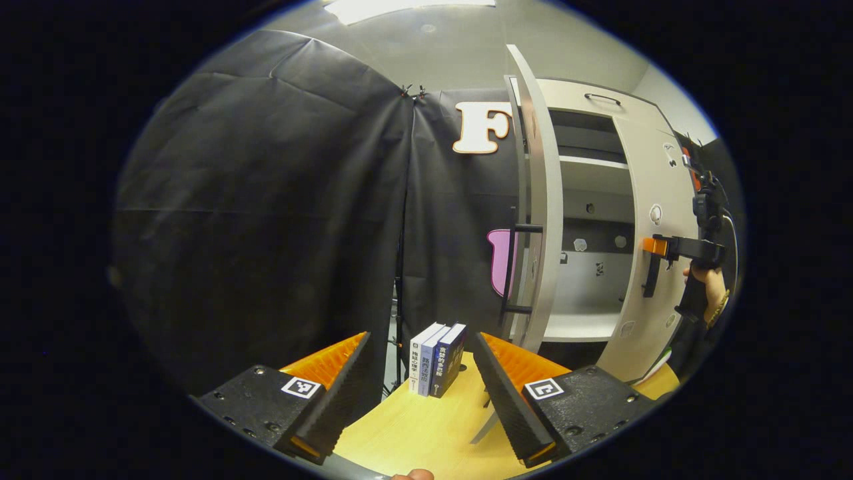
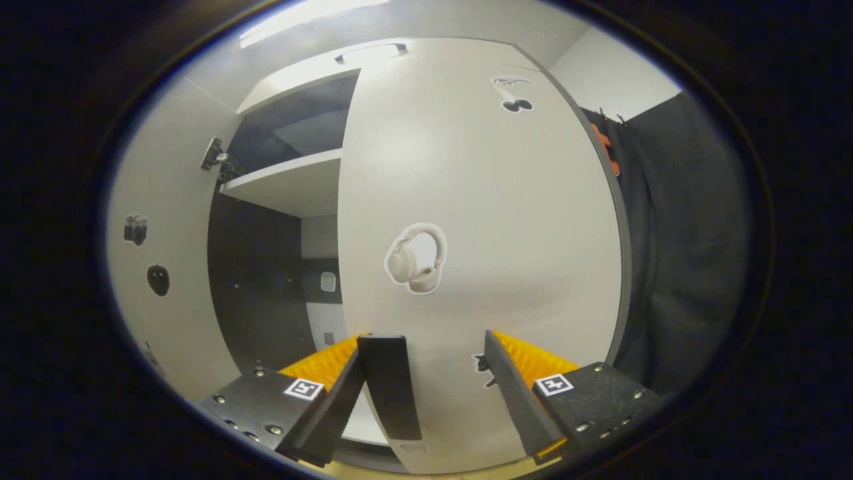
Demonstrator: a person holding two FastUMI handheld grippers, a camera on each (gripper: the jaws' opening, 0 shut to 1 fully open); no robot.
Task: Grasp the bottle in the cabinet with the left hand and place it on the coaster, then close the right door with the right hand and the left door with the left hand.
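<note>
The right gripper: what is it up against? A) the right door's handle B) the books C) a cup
A: in the right gripper view the right gripper is open, with the black handle of the right door between its fingers.

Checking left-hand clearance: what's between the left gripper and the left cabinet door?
Left gripper view: bare tabletop lies ahead of the left gripper; upright books stand beside that line, left of the left door.
</note>
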